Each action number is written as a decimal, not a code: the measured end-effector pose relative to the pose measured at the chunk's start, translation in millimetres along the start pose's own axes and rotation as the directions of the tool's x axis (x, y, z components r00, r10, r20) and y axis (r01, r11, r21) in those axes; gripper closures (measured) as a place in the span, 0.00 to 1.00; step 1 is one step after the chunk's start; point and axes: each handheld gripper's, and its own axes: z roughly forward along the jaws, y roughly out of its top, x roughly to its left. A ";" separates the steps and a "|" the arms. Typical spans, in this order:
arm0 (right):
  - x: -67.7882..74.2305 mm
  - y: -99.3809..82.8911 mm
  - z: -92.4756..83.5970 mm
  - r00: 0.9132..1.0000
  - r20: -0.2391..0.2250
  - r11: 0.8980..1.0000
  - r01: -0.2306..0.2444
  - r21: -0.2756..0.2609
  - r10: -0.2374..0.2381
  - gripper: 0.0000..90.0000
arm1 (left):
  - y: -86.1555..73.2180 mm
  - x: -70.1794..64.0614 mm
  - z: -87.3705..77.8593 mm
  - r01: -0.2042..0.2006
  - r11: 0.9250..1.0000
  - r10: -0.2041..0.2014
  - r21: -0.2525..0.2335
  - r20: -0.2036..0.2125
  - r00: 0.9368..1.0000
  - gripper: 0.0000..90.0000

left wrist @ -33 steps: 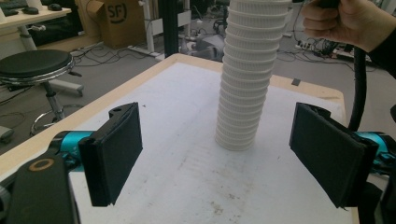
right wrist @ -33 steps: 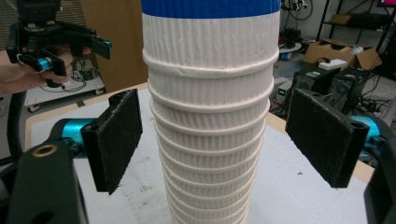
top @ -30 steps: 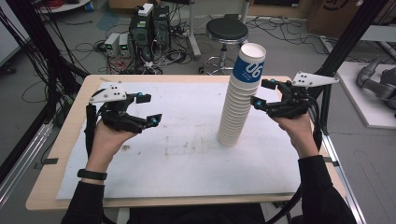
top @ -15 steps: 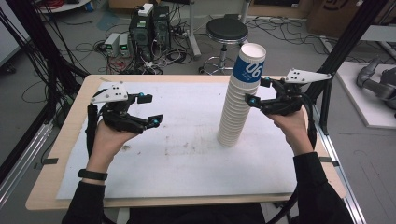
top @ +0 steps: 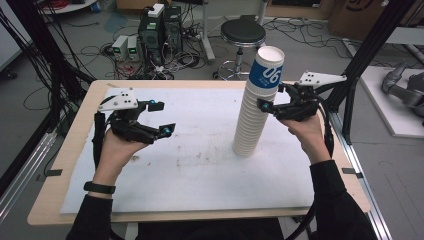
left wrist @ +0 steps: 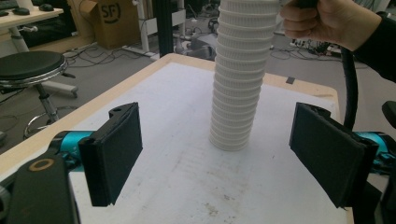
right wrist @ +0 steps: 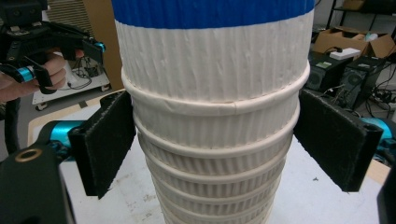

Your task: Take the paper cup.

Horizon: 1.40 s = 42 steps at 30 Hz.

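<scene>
A tall stack of white ribbed paper cups (top: 252,117) stands right of centre on the white mat, leaning slightly. Its top cup (top: 268,67) carries a blue band. My right gripper (top: 272,97) is at the stack's upper part. In the right gripper view the stack (right wrist: 215,116) sits between the jaws of that gripper (right wrist: 215,140), whose pads (right wrist: 107,144) stand right beside its sides with no squeeze visible. My left gripper (top: 161,118) hovers over the mat's left side, open and empty. In the left gripper view the stack (left wrist: 238,88) stands ahead of that gripper (left wrist: 224,144).
The white mat (top: 200,165) covers most of the wooden table (top: 65,165). Behind the table are a black stool (top: 243,32) and computer boxes (top: 160,25) with cables on the floor. Black frame posts (top: 367,50) rise at the right.
The right gripper has moved a little left and up, so its jaws now flank the stack's upper part. The left gripper and the stack have stayed put.
</scene>
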 end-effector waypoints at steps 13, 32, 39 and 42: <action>-1.4 -0.3 1.0 1.000 -0.007 1.000 -0.004 -0.004 0.004 0.15 | 2.0 -2.1 4.6 0.006 1.000 -0.006 -0.003 0.019 1.000 0.19; -1.5 -0.2 0.9 1.000 -0.004 1.000 -0.002 -0.004 0.002 0.16 | 40.6 -8.6 20.0 -0.017 0.999 0.019 -0.037 0.048 0.999 0.19; -1.3 -0.1 0.6 1.000 -0.004 1.000 -0.002 -0.001 0.002 0.16 | 64.6 -11.0 32.1 -0.040 0.998 0.042 -0.050 0.052 0.998 0.19; -1.2 0.2 0.6 1.000 -0.005 1.000 -0.001 0.001 0.001 0.16 | 74.7 -11.4 37.6 -0.049 0.997 0.052 -0.052 0.054 0.997 0.19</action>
